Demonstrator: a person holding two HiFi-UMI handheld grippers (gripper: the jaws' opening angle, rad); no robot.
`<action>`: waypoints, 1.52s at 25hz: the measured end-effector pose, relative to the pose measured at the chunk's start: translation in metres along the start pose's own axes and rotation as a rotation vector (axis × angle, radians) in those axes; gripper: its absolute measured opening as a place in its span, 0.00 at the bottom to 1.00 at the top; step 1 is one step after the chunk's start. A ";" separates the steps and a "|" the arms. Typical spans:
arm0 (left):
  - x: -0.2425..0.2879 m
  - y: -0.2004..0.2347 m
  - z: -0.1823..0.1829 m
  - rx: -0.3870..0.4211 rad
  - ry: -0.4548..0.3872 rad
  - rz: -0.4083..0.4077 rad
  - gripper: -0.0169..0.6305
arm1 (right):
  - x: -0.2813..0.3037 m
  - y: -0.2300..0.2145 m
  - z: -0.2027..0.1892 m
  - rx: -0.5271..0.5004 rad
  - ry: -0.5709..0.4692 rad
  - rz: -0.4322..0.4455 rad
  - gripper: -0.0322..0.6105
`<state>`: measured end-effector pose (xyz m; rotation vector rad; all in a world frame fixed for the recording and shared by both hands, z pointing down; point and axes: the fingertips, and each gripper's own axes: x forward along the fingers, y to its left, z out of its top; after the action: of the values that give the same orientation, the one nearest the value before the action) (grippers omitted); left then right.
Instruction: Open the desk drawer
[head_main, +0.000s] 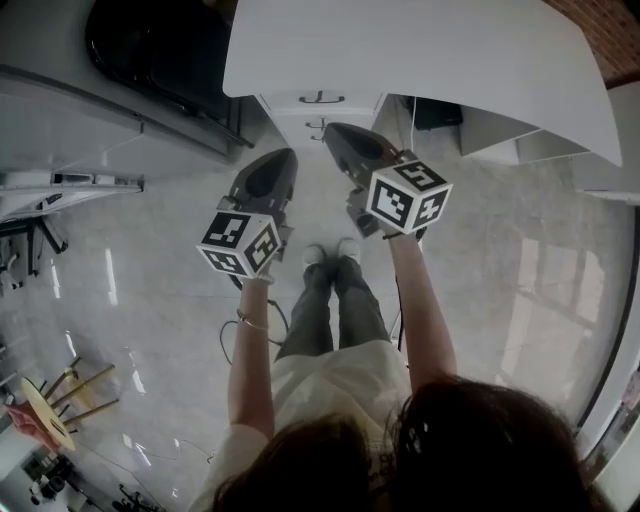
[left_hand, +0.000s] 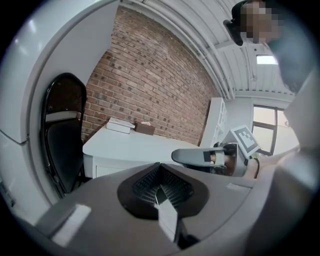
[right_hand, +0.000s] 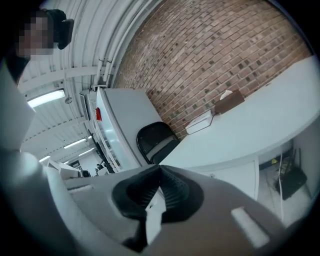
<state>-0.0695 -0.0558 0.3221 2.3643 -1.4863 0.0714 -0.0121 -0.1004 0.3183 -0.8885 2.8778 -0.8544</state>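
Approach step: my left gripper (head_main: 276, 164) and right gripper (head_main: 344, 139) hang short of the desk (head_main: 430, 60), jaws closed on nothing. The drawer (head_main: 352, 103) sits shut under the desktop edge. Next I open one gripper and reach for the handle (head_main: 321, 97).

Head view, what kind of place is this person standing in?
Probably an office or studio workroom: a white desk with a handled drawer, a black chair beside it, and a bare brick wall behind.
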 end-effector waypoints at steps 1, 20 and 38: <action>0.003 0.005 -0.006 0.000 0.003 -0.001 0.02 | 0.005 -0.005 -0.005 0.012 -0.007 -0.002 0.05; 0.079 0.081 -0.094 -0.053 0.019 0.008 0.02 | 0.079 -0.128 -0.098 0.393 -0.107 -0.006 0.05; 0.123 0.127 -0.137 -0.115 0.018 0.071 0.02 | 0.129 -0.200 -0.135 0.627 -0.119 0.023 0.05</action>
<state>-0.1077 -0.1688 0.5112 2.2157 -1.5234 0.0238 -0.0392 -0.2387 0.5528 -0.7854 2.2748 -1.5103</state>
